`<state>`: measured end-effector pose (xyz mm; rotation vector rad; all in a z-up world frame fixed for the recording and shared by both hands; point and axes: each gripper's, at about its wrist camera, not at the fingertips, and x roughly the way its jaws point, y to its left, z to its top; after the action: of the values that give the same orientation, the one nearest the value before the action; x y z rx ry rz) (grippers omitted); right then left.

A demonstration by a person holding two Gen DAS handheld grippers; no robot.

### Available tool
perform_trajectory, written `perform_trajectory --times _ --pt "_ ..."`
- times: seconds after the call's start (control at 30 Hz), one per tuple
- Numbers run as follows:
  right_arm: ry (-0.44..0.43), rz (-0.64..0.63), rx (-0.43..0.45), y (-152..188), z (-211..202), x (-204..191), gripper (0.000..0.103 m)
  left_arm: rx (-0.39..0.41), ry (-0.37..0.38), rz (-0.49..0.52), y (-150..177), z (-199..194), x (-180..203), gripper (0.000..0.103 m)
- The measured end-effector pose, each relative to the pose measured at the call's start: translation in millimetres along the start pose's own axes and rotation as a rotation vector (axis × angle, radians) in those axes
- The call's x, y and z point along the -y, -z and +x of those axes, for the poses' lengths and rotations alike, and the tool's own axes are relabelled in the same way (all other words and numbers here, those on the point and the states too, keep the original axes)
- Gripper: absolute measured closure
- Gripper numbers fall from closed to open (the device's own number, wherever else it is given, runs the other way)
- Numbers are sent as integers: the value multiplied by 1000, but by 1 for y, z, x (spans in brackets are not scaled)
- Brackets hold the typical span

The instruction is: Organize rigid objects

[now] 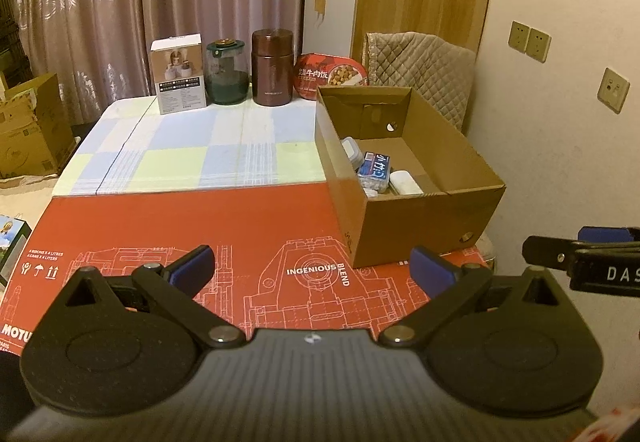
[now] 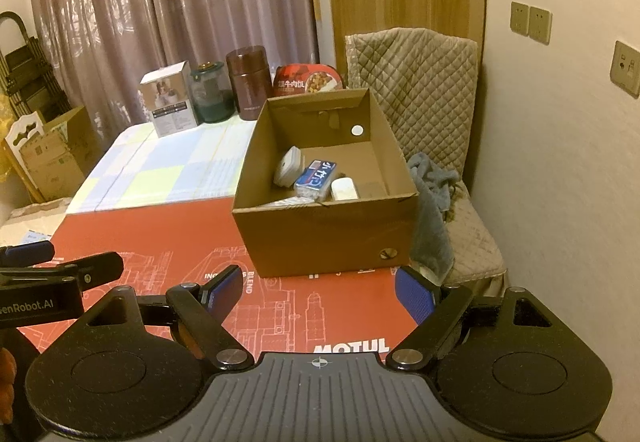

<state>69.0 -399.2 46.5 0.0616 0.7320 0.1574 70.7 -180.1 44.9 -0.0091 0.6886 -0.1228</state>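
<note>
Four rigid things stand in a row at the far edge of the surface (image 1: 192, 146), against the curtain: a white carton (image 1: 179, 73), a green glass jar (image 1: 226, 71), a brown flask (image 1: 273, 67) and a red meal bowl (image 1: 331, 76) propped on edge just behind the cardboard box (image 1: 416, 220). The box already holds a small blue pack (image 2: 316, 175), a white container (image 2: 286, 167) and a white block (image 2: 344, 189), all crowded toward its near end.

Both tools hover low over the red printed sheet (image 1: 168, 214), well short of the row. The left gripper (image 1: 312, 266) has its fingers wide apart and empty; the right gripper (image 2: 318, 288) is likewise spread with nothing between its pads.

The likeliest trouble is the reach. The row is tightly packed, so fingers closing on the jar could nudge the carton or the flask over. The jar is glass and the flask is smooth and tall; a pinch high on either may let it slip or tip. The bowl leans, so a brush from the box wall or a finger could send it rolling.

For the right tool the tall near wall of the box stands between it and the bowl. A grey cloth (image 2: 434, 202) hangs off the quilted chair (image 2: 424, 82) just beside the box.
</note>
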Motion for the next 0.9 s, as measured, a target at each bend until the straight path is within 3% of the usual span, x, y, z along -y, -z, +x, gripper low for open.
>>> perform_trajectory --times 0.9 --pt "2 0 -6 0 5 1 23 -9 7 -8 2 6 -3 1"
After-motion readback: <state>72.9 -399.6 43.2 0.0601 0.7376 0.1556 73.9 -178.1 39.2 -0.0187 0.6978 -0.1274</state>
